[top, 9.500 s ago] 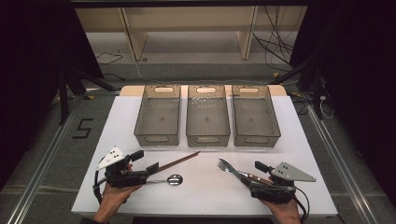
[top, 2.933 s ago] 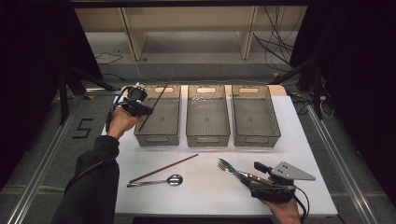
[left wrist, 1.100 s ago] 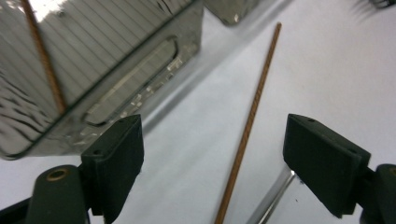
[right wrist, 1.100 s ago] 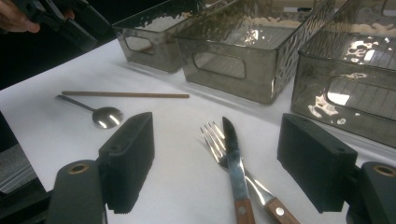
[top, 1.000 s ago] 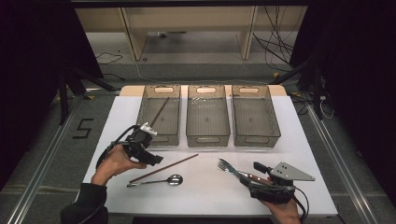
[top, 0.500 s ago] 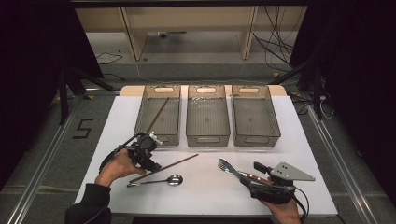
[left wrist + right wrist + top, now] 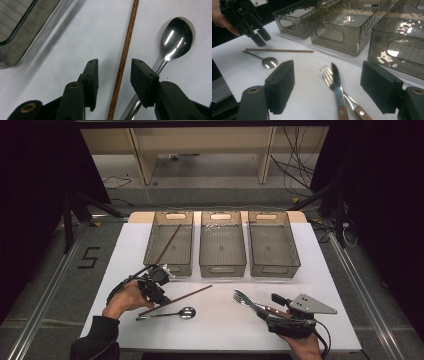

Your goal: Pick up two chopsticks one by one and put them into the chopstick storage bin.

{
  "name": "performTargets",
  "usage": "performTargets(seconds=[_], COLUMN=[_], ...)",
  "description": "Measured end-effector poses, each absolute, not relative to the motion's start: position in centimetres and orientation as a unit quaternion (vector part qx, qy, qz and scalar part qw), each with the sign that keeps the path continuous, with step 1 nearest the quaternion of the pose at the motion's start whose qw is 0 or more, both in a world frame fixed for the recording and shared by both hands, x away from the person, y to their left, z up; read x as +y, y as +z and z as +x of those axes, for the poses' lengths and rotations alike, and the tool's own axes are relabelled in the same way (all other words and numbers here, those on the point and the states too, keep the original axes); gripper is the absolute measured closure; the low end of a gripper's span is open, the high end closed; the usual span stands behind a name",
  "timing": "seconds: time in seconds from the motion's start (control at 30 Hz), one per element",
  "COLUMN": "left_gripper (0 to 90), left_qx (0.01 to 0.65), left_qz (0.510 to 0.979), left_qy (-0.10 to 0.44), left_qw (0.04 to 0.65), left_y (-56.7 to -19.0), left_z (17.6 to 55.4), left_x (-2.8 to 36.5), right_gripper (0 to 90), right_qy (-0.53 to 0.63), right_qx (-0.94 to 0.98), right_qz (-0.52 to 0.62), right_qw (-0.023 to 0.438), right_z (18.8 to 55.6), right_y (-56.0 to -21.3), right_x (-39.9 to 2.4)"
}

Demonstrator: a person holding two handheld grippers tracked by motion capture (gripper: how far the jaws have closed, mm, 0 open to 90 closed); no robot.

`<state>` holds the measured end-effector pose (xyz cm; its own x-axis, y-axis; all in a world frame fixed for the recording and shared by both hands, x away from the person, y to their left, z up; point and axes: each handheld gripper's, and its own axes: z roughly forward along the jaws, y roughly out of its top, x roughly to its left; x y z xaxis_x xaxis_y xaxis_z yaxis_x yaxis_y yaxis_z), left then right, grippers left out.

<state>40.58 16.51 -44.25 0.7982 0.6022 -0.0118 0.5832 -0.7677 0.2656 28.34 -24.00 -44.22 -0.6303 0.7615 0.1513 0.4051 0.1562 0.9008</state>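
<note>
The left gripper [image 7: 159, 296] hung over the near-left part of the white table [image 7: 225, 330], its jaws straddling a brown wooden chopstick [image 7: 123, 62] that lay flat on the surface. The jaws had just been closing, yet in the left gripper view a gap remained on each side of the stick, so the pads were not pressing on it. A steel spoon [image 7: 175, 42] lay just beside the chopstick, its handle running under the right-hand jaw in that view.

The right gripper [image 7: 287, 320] rested at the near-right of the table with its jaws spread wide and nothing between the pads. Ahead of them lay a fork [image 7: 329, 75] and a knife [image 7: 337, 82], both wood-handled, the knife blade crossing over the fork.

Three smoky clear bins stood side by side at the far edge: the left bin [image 7: 170, 242] held a second chopstick [image 7: 167, 244] leaning aslant, while the middle bin [image 7: 222, 245] and right bin [image 7: 273, 245] held nothing visible.

The only writing was a black "5" [image 7: 90, 257] marked on the floor left of the table (no brand or label could be read on the bins or cutlery).
</note>
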Motion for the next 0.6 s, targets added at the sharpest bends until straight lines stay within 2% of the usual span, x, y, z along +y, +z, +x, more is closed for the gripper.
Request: performTargets(seconds=[0.2, 0.6], left_gripper=[63.6, 70.0], left_qx=[0.307, 0.29], left_qz=[0.943, 0.951], left_qy=[0.029, 0.013], left_qw=[0.121, 0.105], left_y=[-44.62, -45.3], left_z=[40.68, 40.61], left_x=[16.36, 15.77], right_gripper=[28.1, 28.1], right_qy=[0.516, 0.516], right_qx=[0.741, 0.74], right_qz=[0.393, 0.395], right_qw=[0.173, 0.173], right_z=[28.35, 28.35], right_y=[-44.23, -44.23], right_x=[-23.98, -24.02])
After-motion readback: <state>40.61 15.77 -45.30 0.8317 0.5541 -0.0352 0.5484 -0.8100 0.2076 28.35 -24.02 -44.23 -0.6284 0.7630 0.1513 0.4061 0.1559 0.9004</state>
